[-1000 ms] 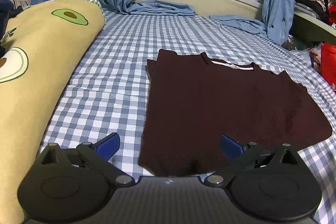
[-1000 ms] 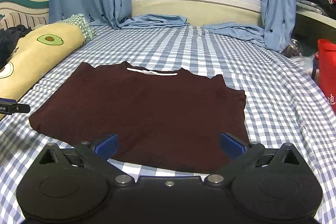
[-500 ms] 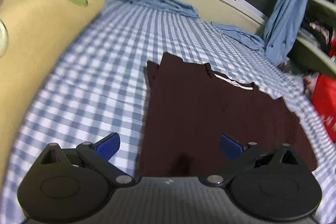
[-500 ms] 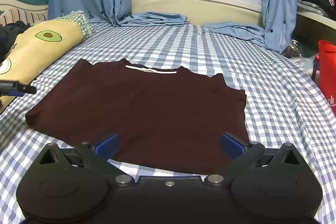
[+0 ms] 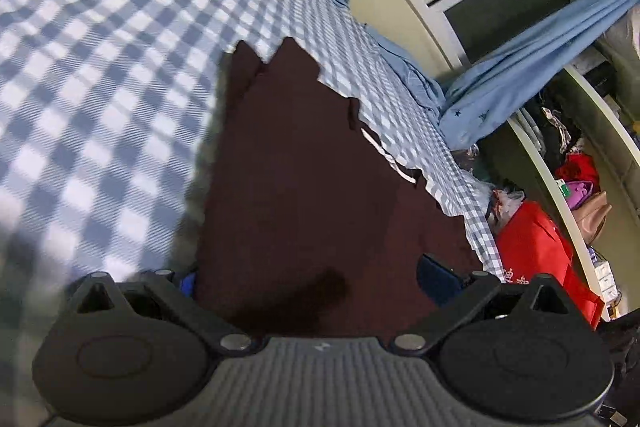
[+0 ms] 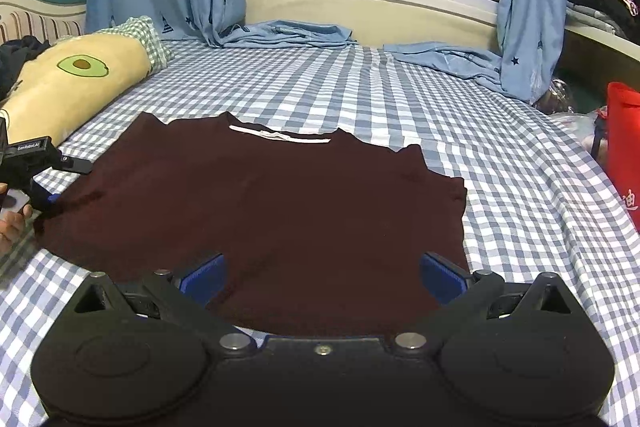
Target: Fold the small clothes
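- The shirt (image 6: 256,203) — dark maroon, collar toward the window — lies flat on the bed (image 6: 500,163), partly folded already by the look of it, with a doubled edge at its right side.
- Step in hand, as I judge it: taking hold for the next fold, with nothing gripped yet.
- The left gripper (image 5: 308,277) is tilted and low over the shirt's left edge, fingers wide apart. One finger (image 5: 436,277) sits over the cloth; the other is mostly hidden at the hem, so I cannot tell whether it is under the fabric. The right wrist view shows the same gripper (image 6: 48,179) at that edge, touching or just above it.
- The right gripper (image 6: 320,277) hangs over the near hem, fingers wide, straddling cloth without pinching it.
- Next move calls for the left fingers to close on the edge, taking the full thickness of cloth — thin fabric slips out of a shallow pinch — then to lift and carry it across toward the right side, while the right gripper pins or lifts the near hem so the shirt stays square.
- A pillow (image 6: 76,83) lies just beyond the left edge; the curtains (image 6: 288,37) trail on the bed farther off.
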